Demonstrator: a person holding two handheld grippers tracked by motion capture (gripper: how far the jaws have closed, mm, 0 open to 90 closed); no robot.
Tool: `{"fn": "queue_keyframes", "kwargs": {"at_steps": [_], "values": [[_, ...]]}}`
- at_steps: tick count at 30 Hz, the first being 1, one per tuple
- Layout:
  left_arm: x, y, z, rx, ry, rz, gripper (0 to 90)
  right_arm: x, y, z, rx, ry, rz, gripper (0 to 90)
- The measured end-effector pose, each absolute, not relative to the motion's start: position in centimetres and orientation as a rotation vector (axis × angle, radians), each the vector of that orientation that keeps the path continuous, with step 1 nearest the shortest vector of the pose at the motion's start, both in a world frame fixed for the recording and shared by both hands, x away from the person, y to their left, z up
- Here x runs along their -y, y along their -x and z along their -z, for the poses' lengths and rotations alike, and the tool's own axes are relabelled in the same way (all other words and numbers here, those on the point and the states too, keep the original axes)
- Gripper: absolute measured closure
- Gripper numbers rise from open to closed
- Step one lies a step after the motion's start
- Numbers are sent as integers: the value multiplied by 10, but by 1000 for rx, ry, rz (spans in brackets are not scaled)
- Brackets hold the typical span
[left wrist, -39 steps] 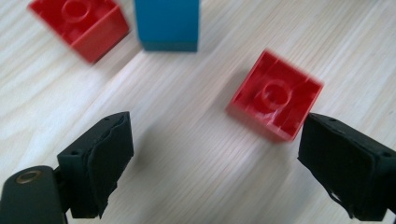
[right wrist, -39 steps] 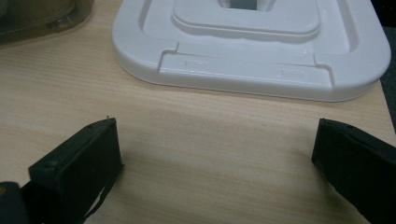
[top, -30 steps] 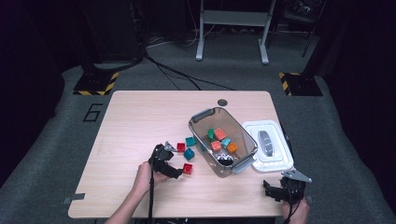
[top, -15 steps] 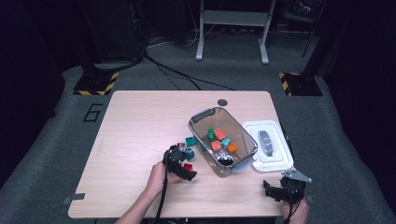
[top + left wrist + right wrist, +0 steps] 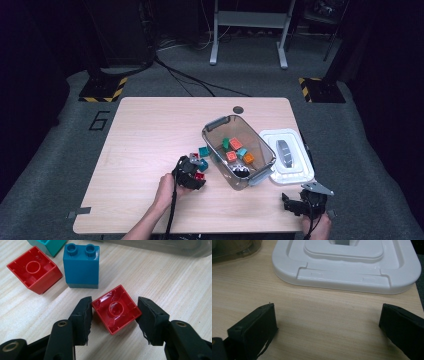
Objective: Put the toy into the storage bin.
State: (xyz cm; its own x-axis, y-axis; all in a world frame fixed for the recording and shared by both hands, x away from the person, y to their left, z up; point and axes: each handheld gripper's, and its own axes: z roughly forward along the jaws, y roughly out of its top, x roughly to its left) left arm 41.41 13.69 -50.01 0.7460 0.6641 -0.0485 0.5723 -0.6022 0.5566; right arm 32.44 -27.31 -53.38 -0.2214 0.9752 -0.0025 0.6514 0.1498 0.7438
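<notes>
The left gripper (image 5: pixel 113 315), jaws just closing, seems to be pinching a red brick (image 5: pixel 116 312) by its corners on the table (image 5: pixel 150 130) beside the bin (image 5: pixel 215 125), so it could twist free, while the right gripper (image 5: pixel 327 330) idles, jaws wide apart.

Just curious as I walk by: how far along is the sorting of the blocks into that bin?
Several blocks already lie in the bin. The left gripper has just been closing on a red block, pads at its corners. A second red block, a blue one and a teal one remain on the table.
</notes>
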Motion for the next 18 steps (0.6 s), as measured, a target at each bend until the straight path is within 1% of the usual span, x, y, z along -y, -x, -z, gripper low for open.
{"fn": "queue_keyframes", "kwargs": {"at_steps": [1, 3, 9, 18], "values": [[-137, -414, 500, -926, -2390, -221, 543, 273, -324, 534, -1939, -1546, -862, 6], [-137, -414, 500, -919, -2391, -222, 573, 273, -324, 534, -1939, -1547, -862, 6], [-136, -414, 500, -914, -2382, -244, 587, 273, -324, 534, -1939, -1546, -862, 6], [-143, -411, 496, -905, -2374, -241, 592, 273, -324, 534, -1939, -1546, -862, 6]]}}
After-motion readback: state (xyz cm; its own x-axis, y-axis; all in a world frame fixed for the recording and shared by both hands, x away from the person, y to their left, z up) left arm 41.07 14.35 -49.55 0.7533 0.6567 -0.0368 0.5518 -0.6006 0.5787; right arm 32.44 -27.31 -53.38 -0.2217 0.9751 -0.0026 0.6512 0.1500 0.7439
